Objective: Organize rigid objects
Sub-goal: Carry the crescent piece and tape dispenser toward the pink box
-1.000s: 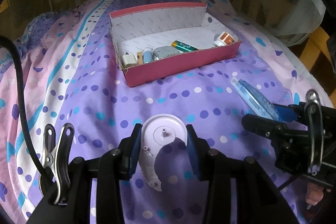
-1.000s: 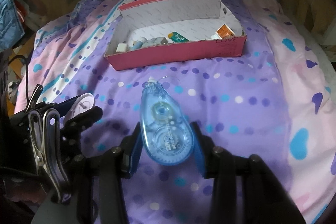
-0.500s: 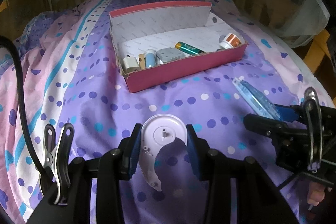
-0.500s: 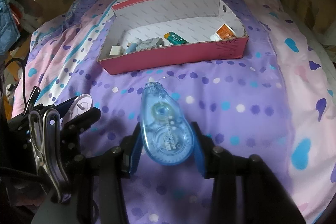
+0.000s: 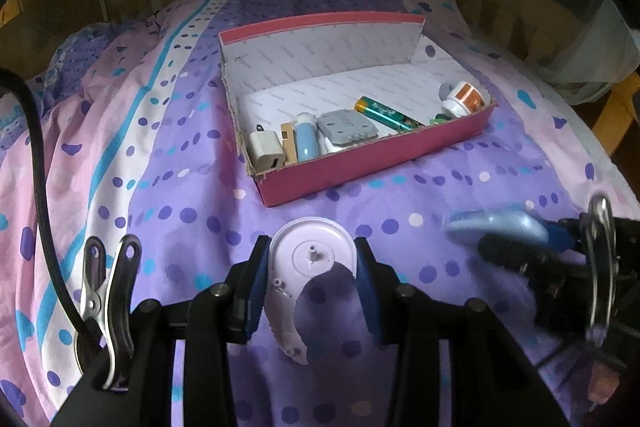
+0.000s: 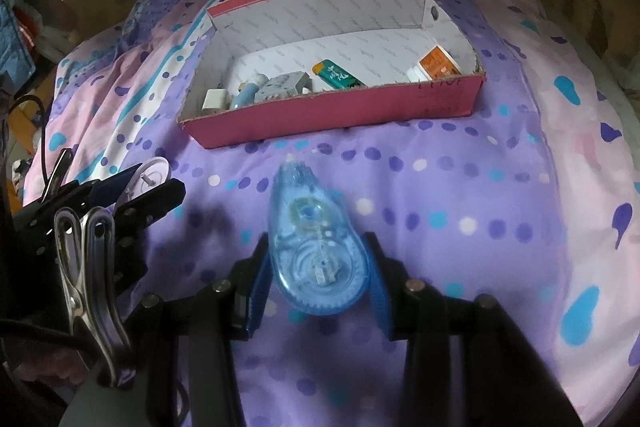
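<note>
My left gripper (image 5: 312,267) pinches the white half-shell (image 5: 310,259) above the dotted purple quilt (image 5: 180,219); my right gripper (image 6: 318,267) has its jaws closing on the blue correction-tape dispenser (image 6: 316,251), pads against its sides; the pink box (image 6: 332,115) lies just ahead, holding a battery (image 5: 386,113) and charger plug (image 5: 267,157)

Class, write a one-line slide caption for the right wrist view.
Right gripper, jaws closing around a blue correction-tape dispenser, faces a pink cardboard box on a dotted purple bedspread.
</note>
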`<state>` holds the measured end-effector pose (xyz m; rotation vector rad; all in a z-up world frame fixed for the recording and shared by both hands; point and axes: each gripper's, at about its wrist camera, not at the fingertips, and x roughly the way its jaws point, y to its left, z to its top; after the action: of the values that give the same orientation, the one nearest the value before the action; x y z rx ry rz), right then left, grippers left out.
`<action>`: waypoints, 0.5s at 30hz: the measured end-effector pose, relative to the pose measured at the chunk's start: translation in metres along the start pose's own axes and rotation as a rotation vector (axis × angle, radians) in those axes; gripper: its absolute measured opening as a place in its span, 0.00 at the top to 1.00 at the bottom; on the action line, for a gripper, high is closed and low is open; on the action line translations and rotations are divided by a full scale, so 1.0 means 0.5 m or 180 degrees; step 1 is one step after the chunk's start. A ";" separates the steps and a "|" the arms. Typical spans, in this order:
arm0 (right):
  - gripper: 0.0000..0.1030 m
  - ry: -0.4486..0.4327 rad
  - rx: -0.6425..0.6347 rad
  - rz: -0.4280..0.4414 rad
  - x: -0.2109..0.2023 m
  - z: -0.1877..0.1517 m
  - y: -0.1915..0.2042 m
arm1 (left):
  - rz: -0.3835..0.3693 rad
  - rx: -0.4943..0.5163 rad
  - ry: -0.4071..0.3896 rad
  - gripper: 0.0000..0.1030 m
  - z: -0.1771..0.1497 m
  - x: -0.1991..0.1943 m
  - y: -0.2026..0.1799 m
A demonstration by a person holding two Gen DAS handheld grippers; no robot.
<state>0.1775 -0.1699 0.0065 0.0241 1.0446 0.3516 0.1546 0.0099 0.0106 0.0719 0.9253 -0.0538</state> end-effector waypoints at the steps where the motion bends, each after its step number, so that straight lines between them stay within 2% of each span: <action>1: 0.70 0.0004 -0.0003 0.0000 0.001 0.004 0.001 | 0.0006 0.0008 0.0005 0.59 0.000 0.003 -0.001; 7: 0.73 -0.0017 -0.0076 -0.0031 0.013 0.034 0.009 | 0.0037 0.0050 0.0006 0.59 0.006 0.017 -0.003; 12: 0.91 -0.0003 -0.0098 0.0002 0.030 0.039 0.005 | 0.0039 0.0024 -0.0021 0.59 0.024 0.024 0.006; 15: 0.93 0.0003 -0.0106 0.0009 0.033 0.036 0.001 | 0.0033 -0.0008 -0.0039 0.59 0.029 0.025 0.013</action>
<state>0.2002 -0.1621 0.0020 -0.0044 1.0394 0.3716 0.1741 0.0149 0.0097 0.0740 0.9128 -0.0435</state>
